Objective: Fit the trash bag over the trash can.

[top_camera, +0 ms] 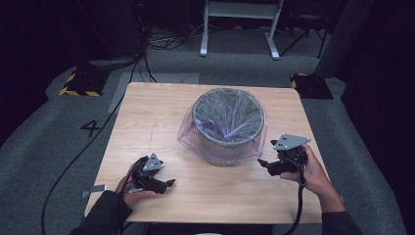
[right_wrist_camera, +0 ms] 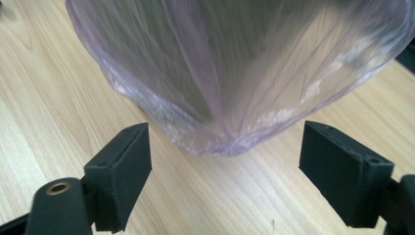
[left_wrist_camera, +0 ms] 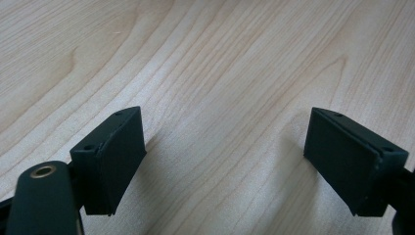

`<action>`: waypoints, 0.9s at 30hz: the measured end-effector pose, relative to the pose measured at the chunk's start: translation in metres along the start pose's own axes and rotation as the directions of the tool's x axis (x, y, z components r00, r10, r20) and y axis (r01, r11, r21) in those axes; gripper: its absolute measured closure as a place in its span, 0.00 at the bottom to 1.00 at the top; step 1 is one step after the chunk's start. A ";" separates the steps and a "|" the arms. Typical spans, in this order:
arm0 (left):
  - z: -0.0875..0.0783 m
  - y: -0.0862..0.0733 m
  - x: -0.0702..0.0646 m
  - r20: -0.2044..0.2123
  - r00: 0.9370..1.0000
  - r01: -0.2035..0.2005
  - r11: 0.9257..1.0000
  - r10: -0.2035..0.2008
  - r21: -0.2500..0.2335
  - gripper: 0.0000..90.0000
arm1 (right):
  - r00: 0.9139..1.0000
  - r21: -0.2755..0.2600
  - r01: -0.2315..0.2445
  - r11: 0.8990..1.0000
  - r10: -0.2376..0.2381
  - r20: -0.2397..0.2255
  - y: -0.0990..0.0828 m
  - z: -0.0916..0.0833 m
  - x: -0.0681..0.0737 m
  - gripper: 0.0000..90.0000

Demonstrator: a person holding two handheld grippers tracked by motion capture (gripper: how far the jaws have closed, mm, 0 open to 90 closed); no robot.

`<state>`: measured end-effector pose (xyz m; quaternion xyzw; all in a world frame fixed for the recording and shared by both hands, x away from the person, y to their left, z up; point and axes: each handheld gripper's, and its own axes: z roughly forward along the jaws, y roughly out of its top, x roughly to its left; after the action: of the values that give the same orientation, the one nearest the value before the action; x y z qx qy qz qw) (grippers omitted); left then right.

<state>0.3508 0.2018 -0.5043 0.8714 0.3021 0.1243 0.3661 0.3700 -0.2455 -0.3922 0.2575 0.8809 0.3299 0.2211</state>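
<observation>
A grey waste bin [top_camera: 228, 122] stands at the middle of the wooden table [top_camera: 147, 117], lined with a thin purple plastic bag [top_camera: 188, 139] that hangs loose over its outside. My right gripper [top_camera: 263, 163] is held just right of the bin, pointing at it. In the right gripper view its jaws stand wide apart and the hanging bag [right_wrist_camera: 230, 88] bulges just beyond them, touching neither pad. My left gripper [top_camera: 170, 183] rests low at the front left of the table. Its jaws are open over bare wood [left_wrist_camera: 220, 98] with nothing between them.
The bin takes up the table's centre. Bare wood lies to its left and along the front edge [top_camera: 205, 219]. Cables [top_camera: 98, 132] run over the grey floor at the left, and a white frame [top_camera: 240, 19] stands behind the table.
</observation>
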 end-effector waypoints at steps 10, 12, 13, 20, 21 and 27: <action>0.000 0.000 0.000 -0.001 1.000 0.000 1.000 0.000 0.000 0.17 | 1.000 0.060 0.006 0.998 -0.007 0.011 -0.015 0.012 0.004 0.21; 0.000 0.000 0.000 0.000 1.000 0.000 1.000 0.000 0.000 0.17 | 1.000 0.072 0.006 0.997 -0.007 0.011 -0.018 0.015 0.005 0.21; 0.000 0.000 0.000 0.000 1.000 0.000 1.000 0.000 0.000 0.17 | 1.000 0.077 0.008 0.997 -0.008 0.007 -0.020 0.017 0.006 0.21; 0.000 0.000 0.000 -0.001 1.000 -0.001 1.000 0.001 0.000 0.17 | 1.000 0.127 0.008 0.992 -0.007 -0.009 -0.033 0.028 0.011 0.21; 0.000 0.000 0.000 0.000 1.000 0.000 1.000 0.000 0.000 0.17 | 1.000 0.130 0.004 0.991 -0.002 -0.012 -0.035 0.028 0.012 0.21; 0.000 0.000 0.000 0.000 1.000 0.000 1.000 0.000 0.000 0.17 | 1.000 0.151 -0.014 0.988 0.015 -0.010 -0.048 0.032 0.013 0.21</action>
<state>0.3508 0.2018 -0.5044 0.8714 0.3022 0.1243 0.3661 0.3628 -0.2539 -0.4499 0.2780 0.9026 0.2654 0.1937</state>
